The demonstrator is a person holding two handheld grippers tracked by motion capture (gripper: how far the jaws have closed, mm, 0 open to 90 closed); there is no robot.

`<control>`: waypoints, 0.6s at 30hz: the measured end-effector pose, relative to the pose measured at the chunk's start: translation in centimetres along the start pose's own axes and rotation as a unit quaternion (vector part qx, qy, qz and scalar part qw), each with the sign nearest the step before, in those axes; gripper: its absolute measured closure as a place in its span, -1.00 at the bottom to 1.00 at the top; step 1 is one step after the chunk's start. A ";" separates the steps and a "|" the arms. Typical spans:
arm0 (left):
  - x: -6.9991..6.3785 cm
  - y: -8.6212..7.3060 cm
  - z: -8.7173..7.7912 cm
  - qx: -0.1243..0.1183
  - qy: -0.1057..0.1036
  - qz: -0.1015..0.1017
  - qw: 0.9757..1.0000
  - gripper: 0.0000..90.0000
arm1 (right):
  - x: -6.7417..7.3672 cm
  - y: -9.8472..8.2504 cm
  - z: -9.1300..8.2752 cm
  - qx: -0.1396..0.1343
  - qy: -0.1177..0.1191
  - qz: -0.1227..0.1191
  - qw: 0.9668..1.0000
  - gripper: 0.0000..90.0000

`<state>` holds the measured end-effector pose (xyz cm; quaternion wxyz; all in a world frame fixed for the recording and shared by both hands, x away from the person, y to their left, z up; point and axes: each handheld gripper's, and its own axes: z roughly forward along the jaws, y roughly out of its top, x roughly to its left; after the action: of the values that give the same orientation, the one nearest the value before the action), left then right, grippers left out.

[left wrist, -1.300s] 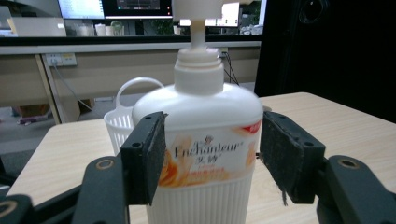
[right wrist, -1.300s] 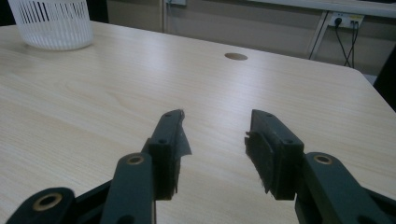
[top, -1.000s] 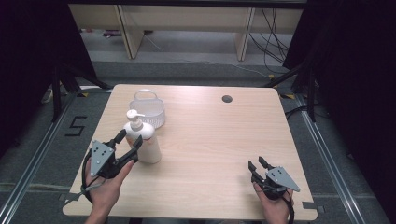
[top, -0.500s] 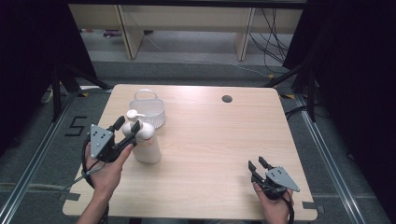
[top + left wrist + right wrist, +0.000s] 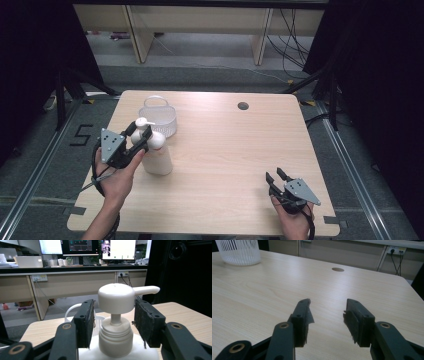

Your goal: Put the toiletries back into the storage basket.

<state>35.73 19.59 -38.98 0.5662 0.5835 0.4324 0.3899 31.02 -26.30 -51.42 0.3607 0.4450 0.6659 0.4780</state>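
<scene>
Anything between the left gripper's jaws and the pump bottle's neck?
Nothing visible. The left gripper straddles the pump bottle at its neck, under the pump head; its jaws have just been closing, with small gaps left on both sides.

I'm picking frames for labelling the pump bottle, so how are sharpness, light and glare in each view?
High view: even light on the table, dark surround, pump bottle small and soft. Left gripper view: pump head fairly sharp, no glare, monitors bright behind. Right gripper view: jaws clear, white basket slightly soft.
</scene>
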 end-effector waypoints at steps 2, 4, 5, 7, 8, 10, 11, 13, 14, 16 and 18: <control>0.0 0.1 0.1 0.001 -0.002 -0.001 1.000 0.17 | -0.1 0.0 0.0 0.002 0.002 -0.003 1.000 0.23; 0.0 0.1 0.2 0.003 -0.002 -0.003 1.000 0.20 | -0.1 0.0 0.0 0.000 0.001 -0.008 1.000 0.22; 0.0 0.2 0.2 0.003 -0.002 -0.004 1.000 0.21 | -0.1 0.0 0.0 0.003 0.001 -0.005 1.000 0.22; 0.0 0.2 0.3 0.005 -0.002 -0.003 1.000 0.22 | -0.1 0.0 0.0 0.002 0.001 -0.007 1.000 0.22; 0.0 0.3 0.3 0.005 -0.001 -0.002 1.000 0.22 | -0.1 0.0 0.0 0.003 0.001 -0.006 1.000 0.22; 0.0 0.3 0.3 0.006 0.000 0.000 1.000 0.25 | 0.0 0.0 0.0 0.004 0.003 0.000 1.000 0.22; 0.0 0.4 0.4 0.006 0.001 -0.001 1.000 0.26 | 0.0 0.0 0.0 0.005 0.004 -0.001 1.000 0.22; 0.0 0.4 0.4 0.007 0.002 -0.002 1.000 0.29 | -0.1 0.0 0.1 0.003 0.003 -0.004 1.000 0.22; 0.1 0.5 0.4 0.009 0.000 -0.002 1.000 0.30 | -0.2 0.0 0.1 -0.001 -0.001 -0.012 1.000 0.22; 0.1 0.5 0.4 0.009 -0.001 -0.003 1.000 0.30 | -0.2 0.0 0.1 -0.004 -0.001 -0.012 1.000 0.22; 0.1 0.5 0.4 0.009 -0.001 -0.005 1.000 0.31 | 0.0 0.0 0.1 0.003 0.004 -0.001 1.000 0.22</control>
<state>36.14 19.53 -38.46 0.5629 0.5870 0.4383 0.3826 31.08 -26.31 -51.44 0.3573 0.4433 0.6695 0.4772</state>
